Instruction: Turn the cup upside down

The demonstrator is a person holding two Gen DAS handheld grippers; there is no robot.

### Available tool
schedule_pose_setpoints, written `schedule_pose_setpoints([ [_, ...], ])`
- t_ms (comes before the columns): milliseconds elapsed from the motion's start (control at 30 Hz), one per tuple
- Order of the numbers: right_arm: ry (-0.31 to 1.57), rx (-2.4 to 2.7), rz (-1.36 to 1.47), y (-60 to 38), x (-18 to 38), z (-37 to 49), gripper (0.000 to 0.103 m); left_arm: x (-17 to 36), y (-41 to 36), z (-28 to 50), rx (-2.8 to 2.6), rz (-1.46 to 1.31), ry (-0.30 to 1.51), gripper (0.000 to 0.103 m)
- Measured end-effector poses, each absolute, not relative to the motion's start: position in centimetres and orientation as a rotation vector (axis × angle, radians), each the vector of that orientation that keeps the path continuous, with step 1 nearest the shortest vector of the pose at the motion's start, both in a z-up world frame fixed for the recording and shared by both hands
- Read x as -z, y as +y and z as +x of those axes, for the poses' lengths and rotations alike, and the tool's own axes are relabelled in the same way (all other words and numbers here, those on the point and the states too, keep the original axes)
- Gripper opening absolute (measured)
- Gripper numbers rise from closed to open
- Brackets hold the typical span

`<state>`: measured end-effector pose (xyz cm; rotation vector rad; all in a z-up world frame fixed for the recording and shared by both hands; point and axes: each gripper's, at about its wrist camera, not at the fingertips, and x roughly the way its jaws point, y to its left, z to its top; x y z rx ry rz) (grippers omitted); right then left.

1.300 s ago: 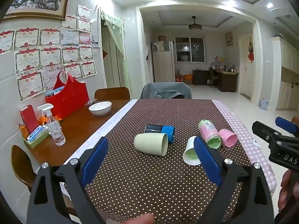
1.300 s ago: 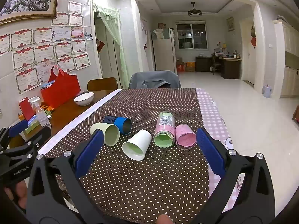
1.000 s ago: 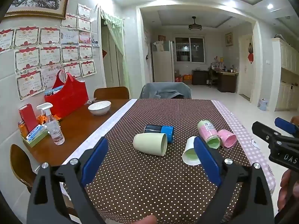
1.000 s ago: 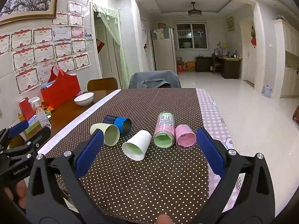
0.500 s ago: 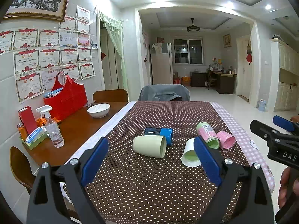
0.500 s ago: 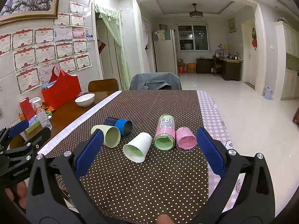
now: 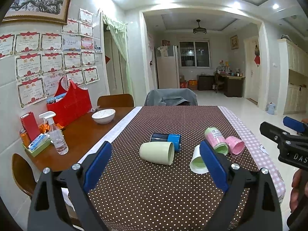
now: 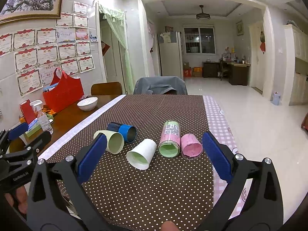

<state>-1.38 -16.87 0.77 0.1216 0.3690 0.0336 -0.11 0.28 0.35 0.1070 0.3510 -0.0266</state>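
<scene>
On the dotted cloth of the bench, five cups lie on their sides: pale green cup, blue cup, white cup, labelled cup, pink cup. Left gripper and right gripper hover before them, fingers spread wide, holding nothing.
</scene>
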Motion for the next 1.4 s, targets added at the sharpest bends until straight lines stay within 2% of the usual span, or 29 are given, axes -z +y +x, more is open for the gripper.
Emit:
schedule_pose_setpoints([
  [1400,0.395,-0.037,0.076,-16.5,0.2,1.4,0.097,0.1,1.5,2.8,0.016,0.154,0.379,0.091],
])
